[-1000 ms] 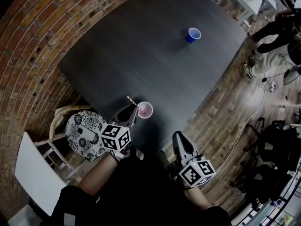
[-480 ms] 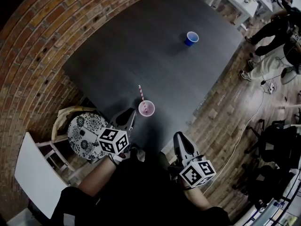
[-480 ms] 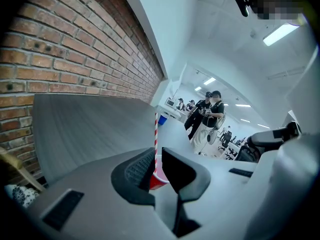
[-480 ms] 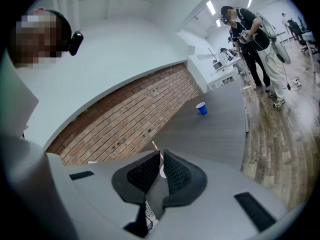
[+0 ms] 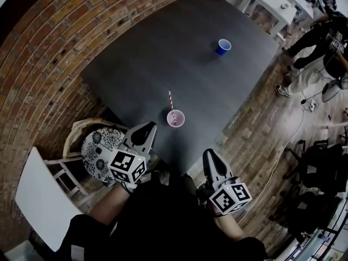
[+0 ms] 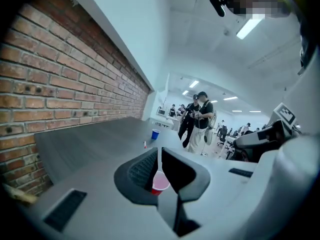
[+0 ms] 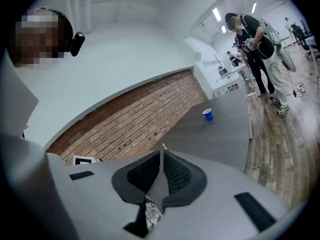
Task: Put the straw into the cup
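A pink cup (image 5: 175, 118) stands near the front edge of the dark table (image 5: 179, 53). The red-and-white striped straw (image 5: 171, 100) stands in it and leans toward the far side. My left gripper (image 5: 149, 126) hangs a little short and to the left of the cup. Its jaws are open by a narrow gap and hold nothing. In the left gripper view the cup (image 6: 160, 185) shows through that gap, with the straw's tip (image 6: 145, 144) above the left jaw. My right gripper (image 5: 208, 153) is shut and empty off the table's front edge, below and to the right of the cup.
A blue cup (image 5: 223, 47) stands far across the table. A chair with a patterned cushion (image 5: 98, 151) sits at the left by the brick wall (image 5: 43, 64). People stand on the wooden floor (image 5: 272, 129) to the right, near cables and office chairs.
A second ago my left gripper held the straw at the cup's rim. The straw now stands free in the cup, and the left gripper has drawn back toward me. The right gripper stayed put.
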Motion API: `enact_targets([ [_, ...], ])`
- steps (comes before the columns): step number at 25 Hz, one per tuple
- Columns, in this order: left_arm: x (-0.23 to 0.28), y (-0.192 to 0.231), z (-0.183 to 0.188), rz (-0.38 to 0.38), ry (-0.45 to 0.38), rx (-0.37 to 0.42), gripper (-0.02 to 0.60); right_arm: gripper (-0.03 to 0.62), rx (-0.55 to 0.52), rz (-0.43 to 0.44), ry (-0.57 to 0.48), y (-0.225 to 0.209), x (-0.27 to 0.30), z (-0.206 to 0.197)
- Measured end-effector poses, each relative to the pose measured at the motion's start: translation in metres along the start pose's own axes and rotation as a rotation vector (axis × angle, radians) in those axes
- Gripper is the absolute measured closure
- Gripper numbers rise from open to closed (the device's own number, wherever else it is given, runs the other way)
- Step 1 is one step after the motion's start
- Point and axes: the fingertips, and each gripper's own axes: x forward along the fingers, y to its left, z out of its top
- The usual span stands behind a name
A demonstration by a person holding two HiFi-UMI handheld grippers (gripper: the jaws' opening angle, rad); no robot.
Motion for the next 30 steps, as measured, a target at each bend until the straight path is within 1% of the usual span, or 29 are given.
enact_targets([
  [3,-0.022,-0.014,0.012,-0.043,-0.029,-0.016,0.548,0.548,-0.023,0.002,-0.035,0.012,-0.010,0.003],
  [5,-0.041,-0.019,0.020,-0.049,-0.056,-0.014,0.548,0.548,-0.042,0.002,-0.053,0.020,-0.018,0.004],
  [9,-0.080,-0.028,0.046,-0.041,-0.144,-0.014,0.548,0.548,-0.092,0.001,-0.083,0.039,-0.035,0.005],
  [12,-0.104,-0.042,0.069,-0.066,-0.209,-0.007,0.548,0.548,-0.131,0.005,-0.107,0.055,-0.045,0.006],
  [14,-0.119,-0.054,0.079,-0.089,-0.236,0.011,0.548,0.548,-0.154,0.010,-0.121,0.066,-0.051,0.005],
  [17,-0.140,-0.069,0.086,-0.113,-0.255,0.036,0.548,0.548,-0.175,0.019,-0.139,0.081,-0.059,0.003],
  [22,-0.169,-0.086,0.087,-0.134,-0.274,0.060,0.548,0.548,-0.196,0.029,-0.164,0.099,-0.073,-0.003],
  [28,-0.200,-0.089,0.091,-0.142,-0.307,0.087,0.548,0.548,-0.223,0.028,-0.197,0.121,-0.087,-0.011],
  [30,-0.207,-0.088,0.090,-0.144,-0.314,0.085,0.548,0.548,-0.232,0.025,-0.199,0.126,-0.090,-0.015],
])
